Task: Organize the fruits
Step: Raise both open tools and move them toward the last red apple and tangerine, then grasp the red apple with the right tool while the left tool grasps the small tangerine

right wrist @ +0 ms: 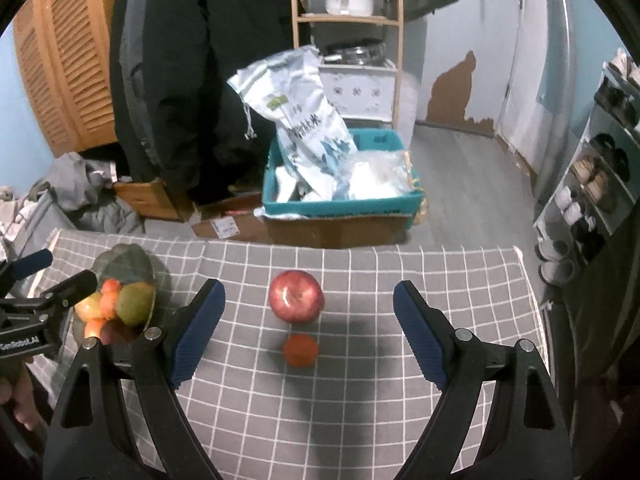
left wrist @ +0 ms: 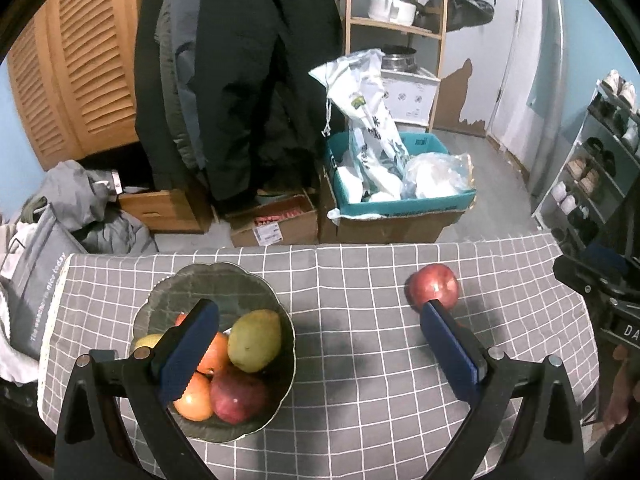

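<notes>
A dark glass bowl [left wrist: 240, 280] stands on the left of the grey checked tablecloth [left wrist: 360, 360]. It holds a green-yellow mango [left wrist: 255, 345], a dark red fruit [left wrist: 237, 398] and several orange and yellow fruits. My left gripper [left wrist: 320, 322] is open over the cloth; its left finger overlaps the bowl, its right fingertip sits just in front of a red apple [left wrist: 433, 284]. In the right wrist view the red apple [right wrist: 296, 295] and a small orange-red fruit [right wrist: 300, 349] lie between the fingers of my open right gripper [right wrist: 309, 304], untouched. The bowl [right wrist: 124, 268] is far left.
The table's far edge [left wrist: 320, 246] drops to a floor with cardboard boxes, a teal box of bags [left wrist: 396, 184] and hanging dark coats [left wrist: 240, 80]. A shoe rack [right wrist: 592, 184] stands right. The left gripper [right wrist: 44, 308] and a hand show at the right view's left edge.
</notes>
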Motion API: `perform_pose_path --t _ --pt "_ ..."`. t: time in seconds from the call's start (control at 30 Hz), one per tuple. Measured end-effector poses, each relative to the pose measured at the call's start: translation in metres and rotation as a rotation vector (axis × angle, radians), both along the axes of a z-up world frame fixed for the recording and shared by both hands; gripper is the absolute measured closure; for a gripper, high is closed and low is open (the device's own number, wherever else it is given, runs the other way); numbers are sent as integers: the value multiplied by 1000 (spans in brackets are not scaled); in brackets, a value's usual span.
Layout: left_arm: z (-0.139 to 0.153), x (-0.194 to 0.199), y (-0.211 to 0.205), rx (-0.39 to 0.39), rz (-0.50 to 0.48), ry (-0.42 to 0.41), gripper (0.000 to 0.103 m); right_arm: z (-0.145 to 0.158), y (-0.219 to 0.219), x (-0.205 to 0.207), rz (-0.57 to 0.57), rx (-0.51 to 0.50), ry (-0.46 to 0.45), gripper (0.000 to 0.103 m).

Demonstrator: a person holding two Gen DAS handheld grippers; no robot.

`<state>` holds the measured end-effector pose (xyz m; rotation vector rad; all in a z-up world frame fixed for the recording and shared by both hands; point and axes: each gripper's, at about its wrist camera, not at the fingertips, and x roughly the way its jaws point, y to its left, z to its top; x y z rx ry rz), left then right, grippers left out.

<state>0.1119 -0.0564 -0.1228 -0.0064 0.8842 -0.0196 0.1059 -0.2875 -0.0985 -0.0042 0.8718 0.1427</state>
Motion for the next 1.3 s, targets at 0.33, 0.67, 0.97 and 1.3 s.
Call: perform_pose_path --t 0.33,0.67,0.97,1.3 --pt "-44 28 -2 30 21 104 2 -42 3 30 3 23 106 18" --pt "-79 59 0 28 40 170 2 -97 21 67 52 8 241 18" --pt "-103 81 -6 39 44 213 2 -139 28 96 59 16 345 18" --pt "-124 99 -5 50 57 254 2 -172 32 113 54 16 413 18"
